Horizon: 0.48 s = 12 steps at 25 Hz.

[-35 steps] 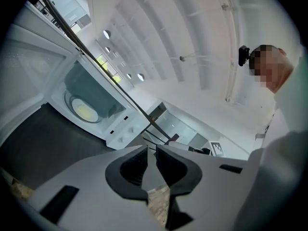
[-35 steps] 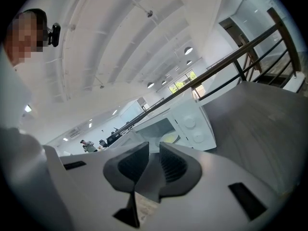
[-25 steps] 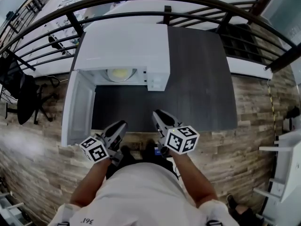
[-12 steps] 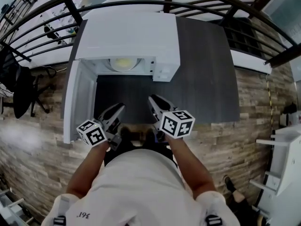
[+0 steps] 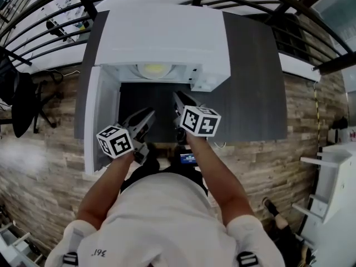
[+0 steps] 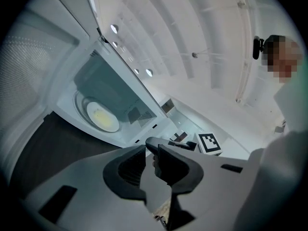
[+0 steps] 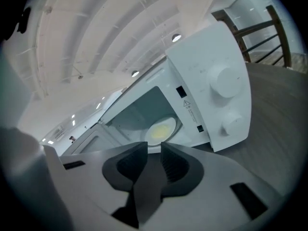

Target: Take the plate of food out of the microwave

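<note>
The white box-shaped microwave oven [image 5: 167, 35] stands on the dark grey desk [image 5: 253, 93]. Its white door [image 5: 103, 121] is swung fully open to the left. The round white plate of yellow food [image 5: 154, 69] lies inside the oven cavity, with neither gripper touching it. The left gripper [image 6: 151, 154] has its jaws a narrow gap apart, with nothing between them. It hovers over the desk in front of the opening, just beside the door. The right gripper [image 7: 154, 150] likewise has its jaws slightly parted and empty. It points at the cavity, with its tips near the opening and clear of the plate.
</note>
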{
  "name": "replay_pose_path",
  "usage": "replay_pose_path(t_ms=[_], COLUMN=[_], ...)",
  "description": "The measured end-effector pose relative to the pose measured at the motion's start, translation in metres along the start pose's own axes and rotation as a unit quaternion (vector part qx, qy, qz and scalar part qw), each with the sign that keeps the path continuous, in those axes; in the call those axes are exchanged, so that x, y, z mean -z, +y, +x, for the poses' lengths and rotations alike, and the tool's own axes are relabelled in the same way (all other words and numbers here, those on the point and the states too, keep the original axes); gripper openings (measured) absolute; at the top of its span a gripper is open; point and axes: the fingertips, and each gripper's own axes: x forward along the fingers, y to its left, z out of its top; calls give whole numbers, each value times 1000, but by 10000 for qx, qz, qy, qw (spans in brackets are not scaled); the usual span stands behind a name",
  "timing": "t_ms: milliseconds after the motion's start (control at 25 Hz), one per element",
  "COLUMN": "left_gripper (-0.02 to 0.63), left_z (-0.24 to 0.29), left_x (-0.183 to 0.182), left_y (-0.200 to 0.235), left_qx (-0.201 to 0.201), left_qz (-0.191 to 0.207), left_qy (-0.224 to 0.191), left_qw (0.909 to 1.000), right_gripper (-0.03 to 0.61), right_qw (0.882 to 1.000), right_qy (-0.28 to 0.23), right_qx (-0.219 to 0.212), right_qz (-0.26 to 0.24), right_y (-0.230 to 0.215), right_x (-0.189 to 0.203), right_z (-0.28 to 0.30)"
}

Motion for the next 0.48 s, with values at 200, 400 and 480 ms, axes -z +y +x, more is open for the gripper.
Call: replay_pose_path(t_ms=[200,400,480], left_gripper=[61,61,61], left_z=[18,31,33], left_x=[-6,-6,-5], left_y=[28,44,49], left_qx=[-248,-314,-339], left_qz=[-26,-108,-128], left_qy=[66,186,226], left_qw=[9997,9993,9991], right_gripper=[86,86,86], right_qw=[9981,9929,9919], right_qy=[-15,110,216], right_qx=[310,604,729], right_qz=[541,1019,1020], right_y=[-14,-30,-35], right_x=[-6,-9,-7], right_z=[51,93,106])
